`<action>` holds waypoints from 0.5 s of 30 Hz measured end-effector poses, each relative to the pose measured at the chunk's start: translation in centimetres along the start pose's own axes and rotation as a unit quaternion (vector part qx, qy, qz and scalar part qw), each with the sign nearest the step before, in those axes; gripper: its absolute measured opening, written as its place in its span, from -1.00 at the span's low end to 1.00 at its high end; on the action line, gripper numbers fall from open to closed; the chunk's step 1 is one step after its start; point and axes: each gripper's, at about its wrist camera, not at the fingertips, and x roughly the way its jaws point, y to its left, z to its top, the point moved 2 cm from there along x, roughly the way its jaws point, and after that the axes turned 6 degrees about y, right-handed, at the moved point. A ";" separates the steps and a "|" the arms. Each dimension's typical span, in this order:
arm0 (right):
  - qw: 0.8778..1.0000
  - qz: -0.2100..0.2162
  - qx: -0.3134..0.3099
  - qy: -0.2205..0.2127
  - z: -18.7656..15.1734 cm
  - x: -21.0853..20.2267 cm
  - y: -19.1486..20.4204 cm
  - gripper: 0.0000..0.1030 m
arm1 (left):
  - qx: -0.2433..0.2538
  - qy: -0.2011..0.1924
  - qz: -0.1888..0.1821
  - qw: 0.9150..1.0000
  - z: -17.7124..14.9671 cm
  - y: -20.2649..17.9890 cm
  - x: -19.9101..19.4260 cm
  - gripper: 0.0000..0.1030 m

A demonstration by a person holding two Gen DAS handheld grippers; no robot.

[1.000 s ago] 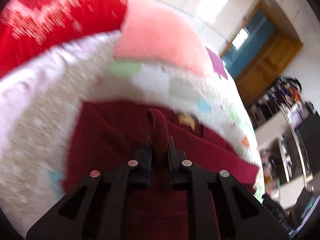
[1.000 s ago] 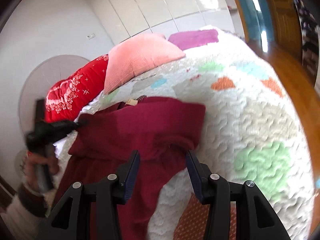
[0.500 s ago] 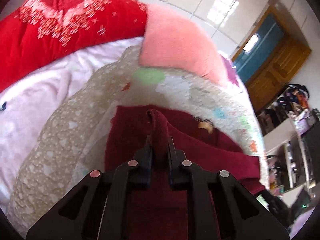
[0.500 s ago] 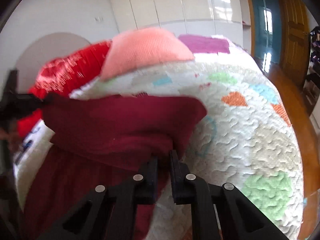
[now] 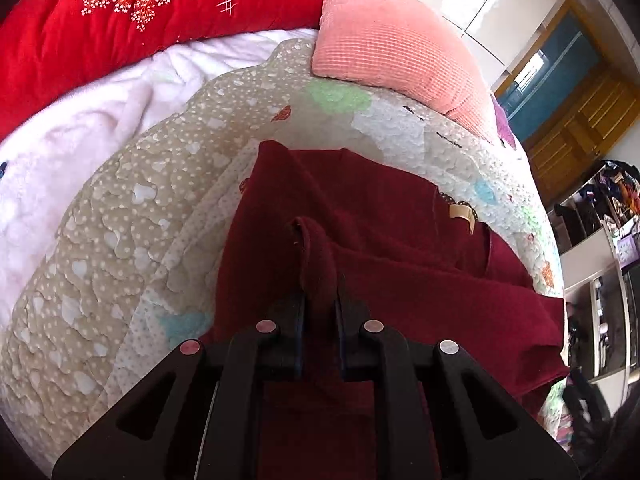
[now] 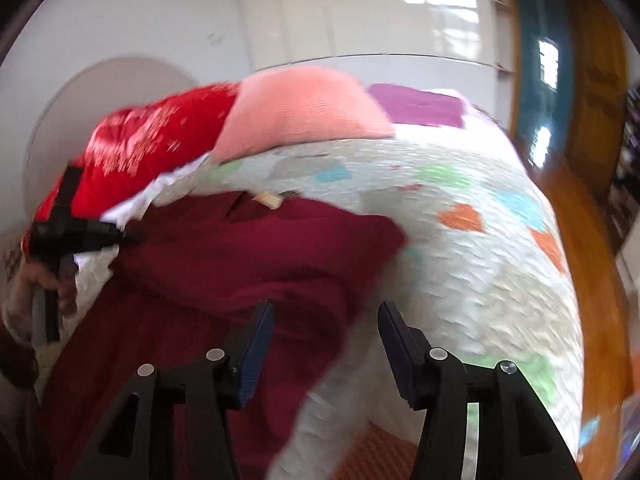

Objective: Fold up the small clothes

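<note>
A dark red garment (image 5: 392, 248) lies on a quilted bedspread (image 5: 132, 208), partly folded over itself, with a tan neck label (image 5: 460, 214). My left gripper (image 5: 320, 300) is shut on a raised fold of the garment near its left edge. In the right wrist view the garment (image 6: 260, 248) spreads across the quilt (image 6: 480, 280). My right gripper (image 6: 324, 328) is open and empty, its fingers apart just above the garment's near right part. The left gripper (image 6: 116, 236) shows at the far left, holding the garment's edge.
A pink pillow (image 5: 392, 44), a red floral blanket (image 5: 120, 20) and a white fleece (image 5: 80, 132) lie at the head of the bed. A purple cloth (image 6: 416, 106) lies past the pillow. Wooden floor (image 6: 592, 248) and shelves (image 5: 600, 240) are to the right.
My right gripper shut on the garment half a second ago and has now opened and let go. My left gripper kept its hold and carried the fold further over the garment.
</note>
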 end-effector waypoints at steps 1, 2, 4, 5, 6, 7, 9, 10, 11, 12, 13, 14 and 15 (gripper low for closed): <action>1.000 -0.006 -0.012 0.007 0.1 0.8 0.5 -0.32 | -0.001 0.000 -0.001 1.000 -0.1 -0.2 -0.1 -0.79; 0.999 -0.032 -0.027 0.020 0.3 2.3 1.1 -0.46 | -0.002 0.000 -0.001 1.000 -0.3 -0.3 -0.4 -0.79; 0.997 -0.060 -0.030 0.026 0.2 3.6 1.0 -0.83 | 0.000 0.000 -0.003 1.000 -0.3 -0.4 -0.7 -0.79; 0.998 -0.052 -0.010 0.022 0.3 3.7 0.3 -0.84 | 0.002 -0.001 -0.004 1.000 -0.3 -0.6 -0.9 -0.79; 0.999 -0.034 0.013 0.014 0.5 3.1 -0.5 -0.86 | 0.005 -0.003 -0.008 1.000 -0.2 -0.7 -1.2 -0.79; 0.999 -0.003 0.039 -0.005 0.6 1.7 -1.5 -0.87 | 0.006 -0.002 -0.019 1.000 -0.3 -0.8 -1.3 -0.79; 0.998 0.010 0.054 -0.031 0.6 -0.2 -2.0 -0.87 | 0.005 0.004 -0.033 0.999 -0.3 -1.2 -1.1 -0.79; 0.998 0.009 0.056 -0.040 0.3 -1.2 -2.2 -0.87 | 0.010 0.005 -0.027 1.000 -0.4 -1.6 -0.7 -0.79; 0.998 0.010 0.052 -0.036 -0.2 -1.6 -2.3 -0.87 | 0.018 0.006 -0.014 1.000 -0.5 -1.9 -0.2 -0.79; 0.999 0.010 0.043 -0.021 -0.8 -1.3 -2.2 -0.88 | 0.023 0.010 -0.004 1.000 -0.7 -2.1 0.3 -0.79; 1.000 0.002 0.028 0.005 -1.6 -0.7 -1.8 -0.88 | 0.024 0.019 0.002 1.000 -0.9 -2.1 0.9 -0.79; 0.999 -0.011 0.008 0.037 -2.7 0.3 -1.4 -0.88 | 0.023 0.025 0.004 0.999 -1.1 -2.0 1.2 -0.79; 0.998 -0.024 -0.008 0.066 -3.8 1.2 -1.2 -0.87 | 0.024 0.023 0.003 0.999 -1.2 -1.9 1.1 -0.79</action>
